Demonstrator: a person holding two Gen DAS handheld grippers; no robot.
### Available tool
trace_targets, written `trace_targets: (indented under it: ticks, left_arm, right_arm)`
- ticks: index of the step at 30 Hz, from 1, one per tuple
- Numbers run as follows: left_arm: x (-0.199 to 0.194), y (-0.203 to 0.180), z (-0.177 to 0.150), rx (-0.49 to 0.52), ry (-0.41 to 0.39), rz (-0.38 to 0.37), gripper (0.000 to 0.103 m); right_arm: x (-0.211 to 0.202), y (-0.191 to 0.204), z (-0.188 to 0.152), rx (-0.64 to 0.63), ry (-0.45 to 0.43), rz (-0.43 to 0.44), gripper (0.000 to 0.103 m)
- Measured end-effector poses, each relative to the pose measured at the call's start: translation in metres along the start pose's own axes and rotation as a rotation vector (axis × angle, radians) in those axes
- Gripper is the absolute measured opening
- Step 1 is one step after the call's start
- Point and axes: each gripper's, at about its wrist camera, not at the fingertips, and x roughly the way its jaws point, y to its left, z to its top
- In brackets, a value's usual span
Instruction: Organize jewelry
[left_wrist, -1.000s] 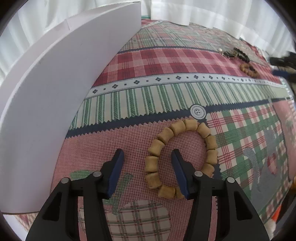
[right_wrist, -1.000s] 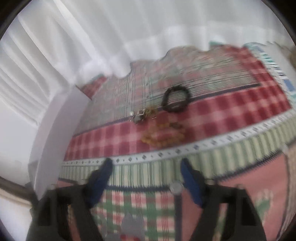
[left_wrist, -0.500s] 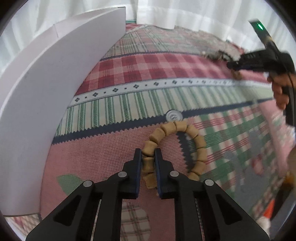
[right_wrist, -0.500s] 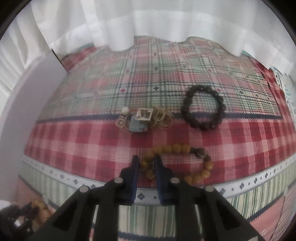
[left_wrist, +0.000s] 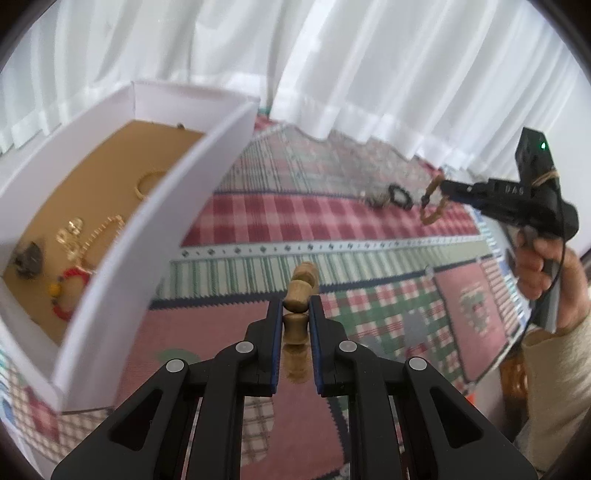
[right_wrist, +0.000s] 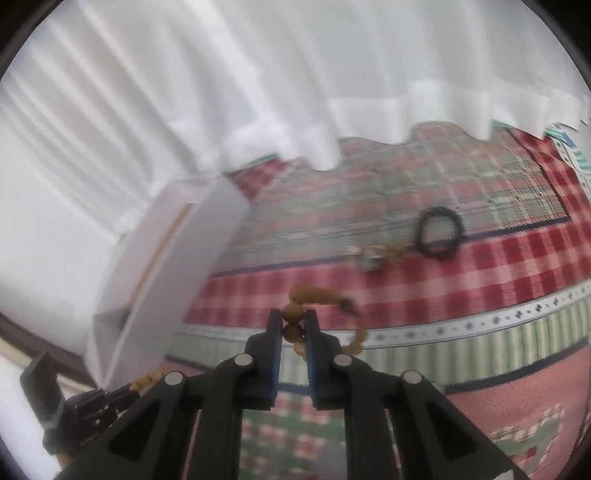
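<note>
My left gripper (left_wrist: 295, 314) is shut on a chunky tan wooden bead bracelet (left_wrist: 300, 291) and holds it above the plaid cloth, to the right of the white box (left_wrist: 155, 221). The box has a brown floor and holds a gold ring, gold chains, a red bead bracelet (left_wrist: 68, 291) and a dark piece. My right gripper (right_wrist: 293, 325) is shut on an amber round-bead bracelet (right_wrist: 321, 295), lifted off the cloth; it also shows in the left wrist view (left_wrist: 448, 190) with the bracelet (left_wrist: 432, 203) hanging from it.
A black bead bracelet (right_wrist: 439, 236) and a small tangle of gold and silver pieces (right_wrist: 376, 256) lie on the plaid tablecloth (right_wrist: 498, 266) at the far side. White curtains hang behind. The white box (right_wrist: 177, 280) stands at the left.
Both grippers closed on their bracelets and have now lifted them off the cloth. The left view has risen so the inside of the box shows.
</note>
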Motion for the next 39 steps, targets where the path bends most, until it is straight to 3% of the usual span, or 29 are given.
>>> trace_targets:
  ticks: [6,12,17,22,26,33,34,35,36,37,39]
  left_arm:
    - [-0.052,0.027,0.022,-0.028,-0.067,0.018,0.012]
    - [-0.091,0.077,0.045,-0.081,-0.149,0.121,0.012]
    - [-0.099,0.134,0.058,-0.165,-0.17,0.199,0.012]
    - [-0.083,0.182,0.06,-0.223,-0.139,0.246,0.012]
    - [-0.057,0.207,0.062,-0.247,-0.093,0.278,0.012]
    - [-0.024,0.24,0.061,-0.28,-0.037,0.345,0.014]
    - [-0.02,0.241,0.06,-0.276,-0.029,0.367,0.017]
    - [-0.018,0.241,0.059,-0.276,-0.023,0.394,0.029]
    - [-0.019,0.241,0.058,-0.277,-0.026,0.41,0.044]
    - [-0.022,0.24,0.056,-0.278,-0.041,0.417,0.05]
    - [-0.031,0.235,0.052,-0.274,-0.063,0.419,0.065]
  right_arm:
    - [-0.006,0.071,0.014,-0.102,-0.004,0.107,0.012]
    - [0.01,0.145,0.032,-0.195,0.001,0.192,0.012]
    - [0.04,0.209,0.041,-0.265,0.025,0.262,0.012]
    - [0.083,0.257,0.041,-0.311,0.077,0.299,0.012]
    - [0.125,0.28,0.034,-0.334,0.137,0.288,0.012]
    - [0.192,0.297,0.01,-0.428,0.197,0.13,0.015]
    - [0.196,0.298,0.007,-0.449,0.188,0.104,0.015]
    - [0.199,0.298,0.005,-0.464,0.181,0.083,0.017]
    - [0.199,0.297,0.002,-0.471,0.168,0.071,0.026]
    - [0.195,0.295,0.001,-0.462,0.15,0.078,0.034]
    - [0.18,0.29,0.0,-0.431,0.113,0.097,0.036]
